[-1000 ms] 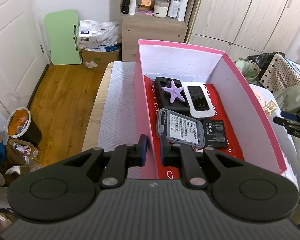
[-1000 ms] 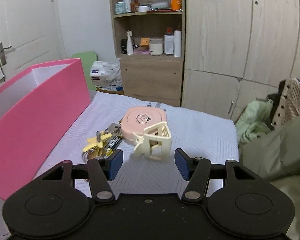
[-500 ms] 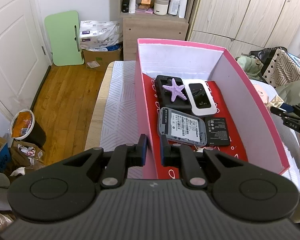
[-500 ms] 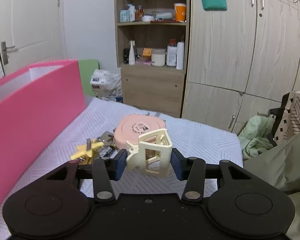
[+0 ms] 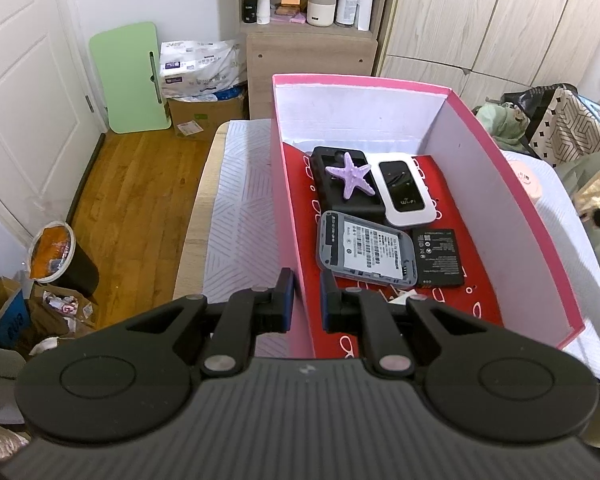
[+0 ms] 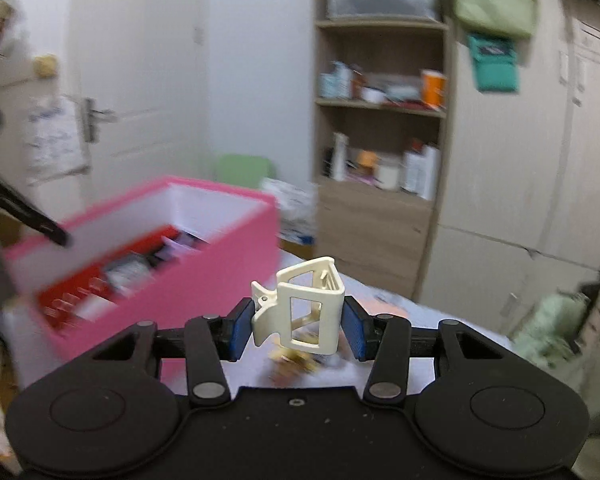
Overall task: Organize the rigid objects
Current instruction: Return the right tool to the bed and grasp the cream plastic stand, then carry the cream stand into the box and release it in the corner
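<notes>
Cream clip (image 6: 300, 316) squeezed in right tongs (image 6: 298, 330); left tongs (image 5: 306, 300) pinching pink box wall (image 5: 290, 216).

The room was evenly, softly lit; the left view stayed sharp, the right smeared by motion blur, edges bowed.
</notes>
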`<action>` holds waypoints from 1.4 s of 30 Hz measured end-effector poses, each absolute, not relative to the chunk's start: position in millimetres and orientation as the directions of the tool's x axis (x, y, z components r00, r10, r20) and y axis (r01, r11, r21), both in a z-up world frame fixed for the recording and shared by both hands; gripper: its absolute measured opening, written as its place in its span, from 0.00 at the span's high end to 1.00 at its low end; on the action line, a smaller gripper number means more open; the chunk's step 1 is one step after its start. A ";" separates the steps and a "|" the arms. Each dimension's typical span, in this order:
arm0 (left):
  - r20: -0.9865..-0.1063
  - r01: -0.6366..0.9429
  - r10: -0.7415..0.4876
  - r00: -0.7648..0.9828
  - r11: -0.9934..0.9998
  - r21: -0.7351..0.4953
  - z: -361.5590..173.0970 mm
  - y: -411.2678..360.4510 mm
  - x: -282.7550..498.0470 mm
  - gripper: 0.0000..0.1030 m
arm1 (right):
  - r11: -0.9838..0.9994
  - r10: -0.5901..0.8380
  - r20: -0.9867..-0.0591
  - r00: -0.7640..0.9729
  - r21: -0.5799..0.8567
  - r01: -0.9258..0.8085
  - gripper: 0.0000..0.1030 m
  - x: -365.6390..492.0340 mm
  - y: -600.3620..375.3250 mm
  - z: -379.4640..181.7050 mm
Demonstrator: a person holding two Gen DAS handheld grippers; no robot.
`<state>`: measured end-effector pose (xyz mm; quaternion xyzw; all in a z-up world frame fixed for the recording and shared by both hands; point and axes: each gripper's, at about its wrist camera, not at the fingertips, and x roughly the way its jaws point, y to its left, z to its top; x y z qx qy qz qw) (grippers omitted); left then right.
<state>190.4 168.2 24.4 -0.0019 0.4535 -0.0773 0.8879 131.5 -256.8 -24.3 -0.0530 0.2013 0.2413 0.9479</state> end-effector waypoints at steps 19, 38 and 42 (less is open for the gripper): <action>-0.841 0.206 -0.065 0.538 0.977 0.056 16.9 151.3 185.6 0.90 | 0.583 0.732 -0.522 0.439 0.145 -0.800 0.49 161.5 -158.4 6.2; -0.856 0.216 -0.022 0.517 0.971 0.105 19.1 142.6 189.4 0.90 | 0.587 0.614 -0.715 0.335 0.130 -0.799 0.51 190.5 -100.7 -14.2; -0.857 0.218 -0.015 0.514 0.969 0.114 19.2 141.7 189.2 0.89 | 0.605 0.675 -0.636 0.372 0.190 -0.773 0.50 187.8 -129.1 0.1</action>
